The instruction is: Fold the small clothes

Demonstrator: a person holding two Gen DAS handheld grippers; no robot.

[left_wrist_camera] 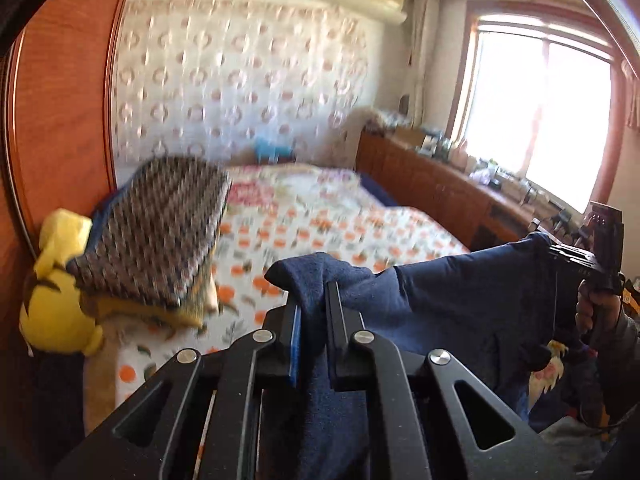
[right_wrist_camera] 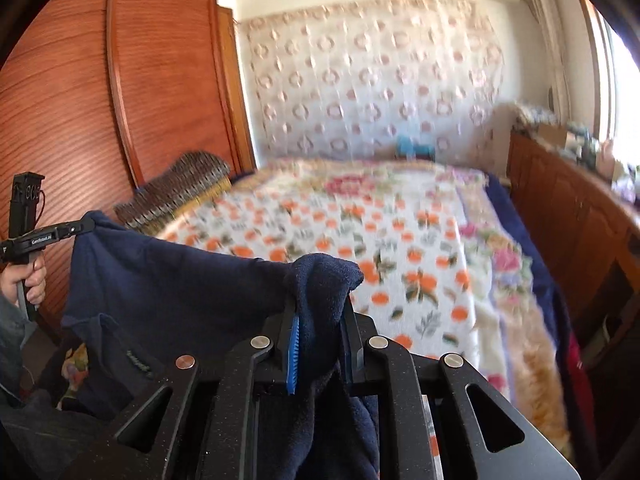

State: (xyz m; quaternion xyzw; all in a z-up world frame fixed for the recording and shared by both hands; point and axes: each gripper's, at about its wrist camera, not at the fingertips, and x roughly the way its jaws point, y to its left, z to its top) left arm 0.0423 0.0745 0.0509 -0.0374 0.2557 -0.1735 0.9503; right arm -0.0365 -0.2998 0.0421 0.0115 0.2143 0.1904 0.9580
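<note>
While the navy garment (left_wrist_camera: 460, 292) is held stretched in mid-air at lower centre of both views, above the bed (right_wrist_camera: 400, 240), each end is pinched by the left gripper (left_wrist_camera: 314, 320) and right gripper (right_wrist_camera: 320, 332). Slippage is risked, since only small bunched corners are clamped; an uneven pull could drop one end onto the bed.

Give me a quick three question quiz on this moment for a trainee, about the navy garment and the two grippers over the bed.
1. True or false: the navy garment lies flat on the floral bedspread.
2. Which gripper holds the garment? A) left only B) right only C) both
3. Fill in: on the bed's near-left corner, a folded patterned blanket sits beside a ____ plush toy.

Key
1. False: it hangs in the air, stretched between the grippers.
2. C: the left gripper and the right gripper each pinch a bunched upper corner.
3. Yellow.
</note>
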